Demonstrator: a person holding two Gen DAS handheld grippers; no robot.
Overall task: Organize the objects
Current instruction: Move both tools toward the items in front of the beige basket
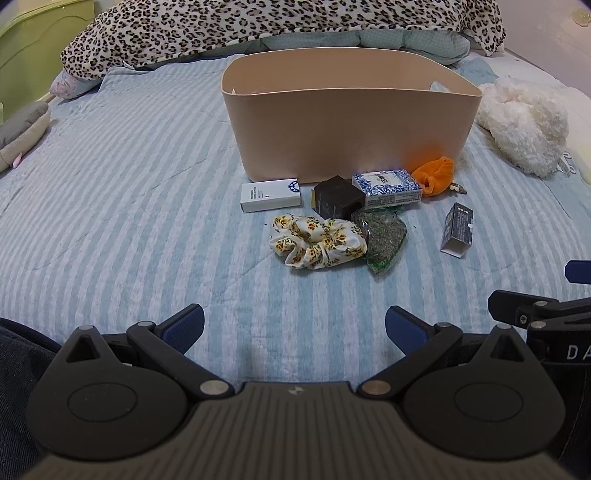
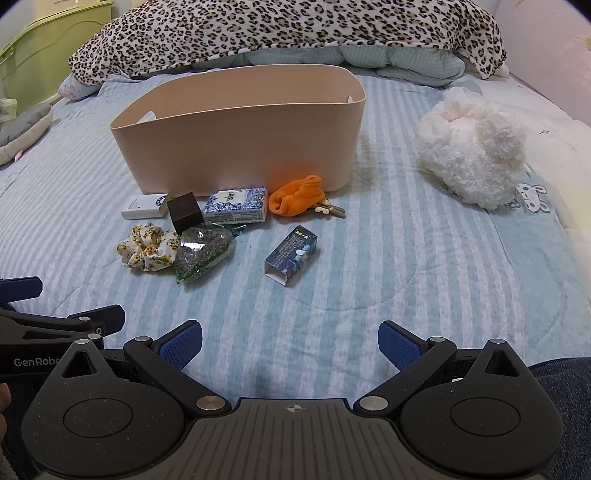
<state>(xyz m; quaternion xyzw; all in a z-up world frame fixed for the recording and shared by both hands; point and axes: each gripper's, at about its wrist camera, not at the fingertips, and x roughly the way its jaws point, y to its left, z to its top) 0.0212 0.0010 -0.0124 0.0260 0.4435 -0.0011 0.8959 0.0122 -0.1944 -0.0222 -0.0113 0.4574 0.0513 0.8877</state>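
A beige plastic bin [image 1: 351,140] [image 2: 236,147] stands on the striped bed. In front of it lie a white box [image 1: 270,195] [image 2: 144,206], a dark cube [image 1: 338,201] [image 2: 184,214], a blue-patterned box [image 1: 388,186] [image 2: 236,205], an orange cloth [image 1: 434,174] [image 2: 297,194], a floral scrunchie [image 1: 317,240] [image 2: 147,249], a bag of green herbs [image 1: 384,236] [image 2: 203,253] and a dark blue carton [image 1: 457,229] [image 2: 291,254]. My left gripper [image 1: 294,330] and right gripper [image 2: 290,343] are open and empty, well short of the objects.
A leopard-print blanket [image 1: 258,26] is heaped behind the bin. A white fluffy cloth [image 2: 472,155] lies at the right, a grey cushion [image 1: 22,129] at the left. A green cabinet [image 2: 48,37] stands beyond the bed's left edge.
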